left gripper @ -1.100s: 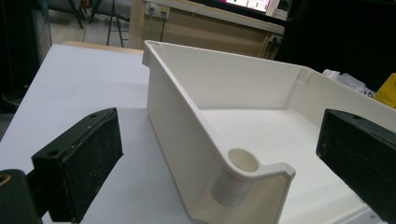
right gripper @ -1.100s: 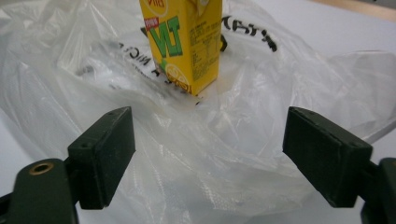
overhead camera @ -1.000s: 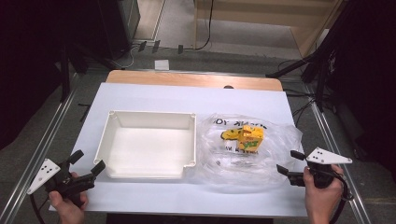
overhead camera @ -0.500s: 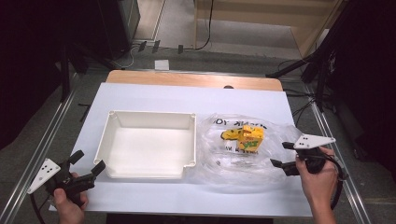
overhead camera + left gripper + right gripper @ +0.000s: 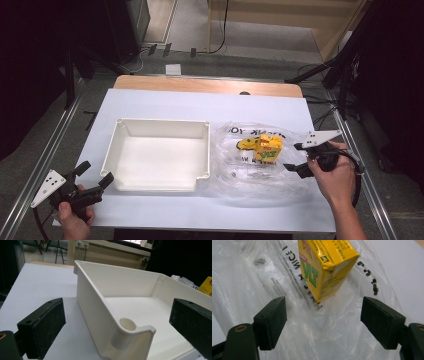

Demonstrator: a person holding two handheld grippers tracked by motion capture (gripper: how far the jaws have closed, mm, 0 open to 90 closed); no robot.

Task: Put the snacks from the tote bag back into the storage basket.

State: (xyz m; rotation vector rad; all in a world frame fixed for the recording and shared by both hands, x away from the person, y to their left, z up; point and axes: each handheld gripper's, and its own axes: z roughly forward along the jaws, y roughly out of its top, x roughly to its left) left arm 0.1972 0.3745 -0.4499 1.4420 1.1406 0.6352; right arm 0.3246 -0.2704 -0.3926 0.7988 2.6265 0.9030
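- Yellow carton lies inside the clear plastic bag, just right of the white tray on the bench.
- Right tongs hover at the bag's right edge, well right of the tray, jaws spread wide with nothing clamped; in the right gripper view the carton sits just beyond them.
- Left tongs sit released by the tray's near left corner, jaws on either side of it, not pressing.

Bright, even light on the white table; surroundings dark, close views soft.
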